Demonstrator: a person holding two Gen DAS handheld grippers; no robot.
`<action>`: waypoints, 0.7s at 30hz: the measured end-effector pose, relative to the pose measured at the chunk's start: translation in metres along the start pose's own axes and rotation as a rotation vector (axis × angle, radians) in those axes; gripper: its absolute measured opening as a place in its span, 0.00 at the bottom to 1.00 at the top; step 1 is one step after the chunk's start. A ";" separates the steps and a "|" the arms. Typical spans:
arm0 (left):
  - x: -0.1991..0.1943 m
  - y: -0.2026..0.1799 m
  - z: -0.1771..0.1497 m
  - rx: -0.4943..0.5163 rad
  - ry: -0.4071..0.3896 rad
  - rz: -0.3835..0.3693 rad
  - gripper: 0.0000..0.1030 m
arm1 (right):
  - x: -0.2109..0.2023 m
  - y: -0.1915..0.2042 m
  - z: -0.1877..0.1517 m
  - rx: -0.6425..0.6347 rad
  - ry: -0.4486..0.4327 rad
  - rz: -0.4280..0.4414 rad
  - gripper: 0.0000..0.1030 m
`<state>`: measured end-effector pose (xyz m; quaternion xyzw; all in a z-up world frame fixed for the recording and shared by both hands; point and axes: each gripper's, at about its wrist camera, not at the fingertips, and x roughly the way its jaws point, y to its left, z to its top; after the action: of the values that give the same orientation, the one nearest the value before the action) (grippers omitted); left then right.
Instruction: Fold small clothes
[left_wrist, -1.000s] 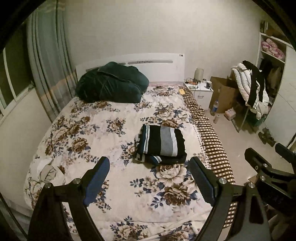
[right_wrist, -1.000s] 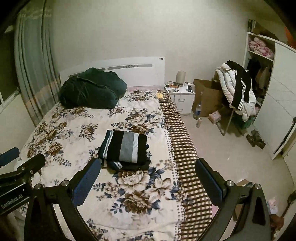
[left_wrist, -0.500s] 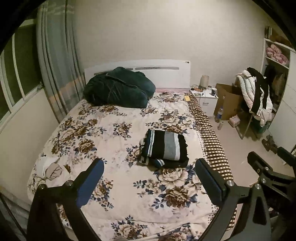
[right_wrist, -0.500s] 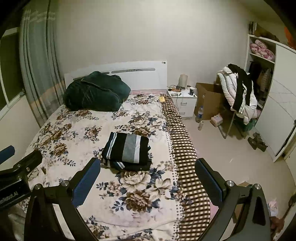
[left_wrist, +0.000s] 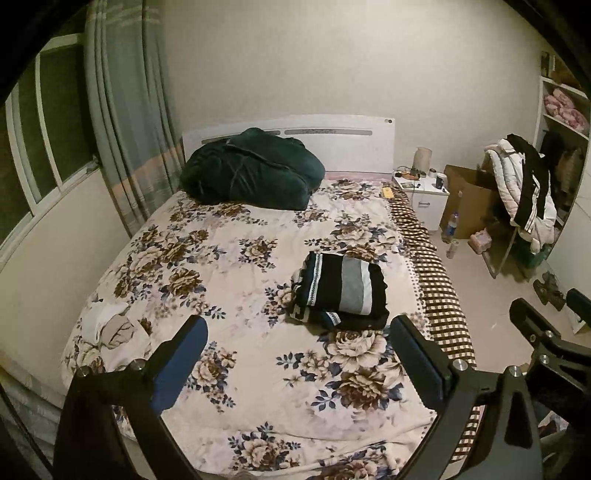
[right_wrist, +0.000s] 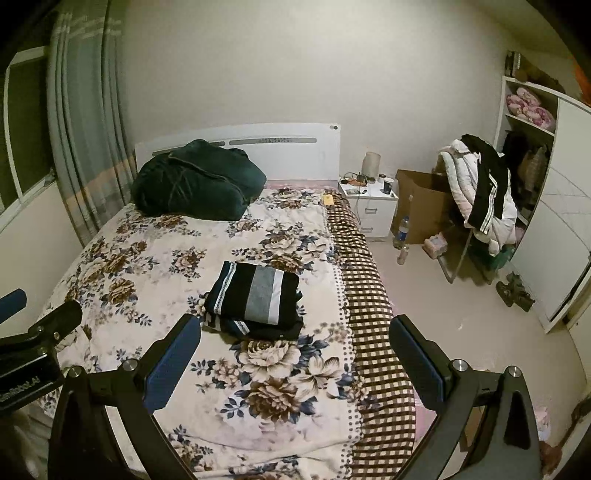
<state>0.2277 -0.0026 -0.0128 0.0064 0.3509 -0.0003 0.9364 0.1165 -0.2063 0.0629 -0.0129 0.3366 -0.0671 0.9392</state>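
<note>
One folded striped garment (left_wrist: 341, 290), black with grey and white bands, lying flat on the floral bedspread (left_wrist: 236, 266) toward the bed's checked right edge. Left gripper (left_wrist: 299, 356): jaws spread wide, holding nothing, well short of the garment. Right gripper (right_wrist: 293, 354): jaws likewise wide apart, empty. Dark green bundle (left_wrist: 251, 170) at headboard.

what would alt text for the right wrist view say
A folded black, grey and white striped garment lies on a floral bedspread, beyond the open, empty right gripper. A dark green bundle sits by the headboard; a nightstand stands beside the bed.
</note>
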 end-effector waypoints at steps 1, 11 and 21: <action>-0.001 0.000 0.000 -0.002 0.000 0.001 0.98 | 0.000 0.000 0.000 0.003 0.002 0.000 1.00; -0.002 0.002 -0.001 0.002 -0.003 0.009 0.98 | 0.002 0.003 0.008 -0.009 0.004 0.016 1.00; -0.001 0.003 -0.001 0.004 -0.005 0.010 0.98 | 0.003 0.004 0.008 -0.010 0.007 0.018 1.00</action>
<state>0.2258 0.0008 -0.0129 0.0101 0.3487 0.0035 0.9372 0.1242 -0.2025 0.0672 -0.0143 0.3404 -0.0570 0.9384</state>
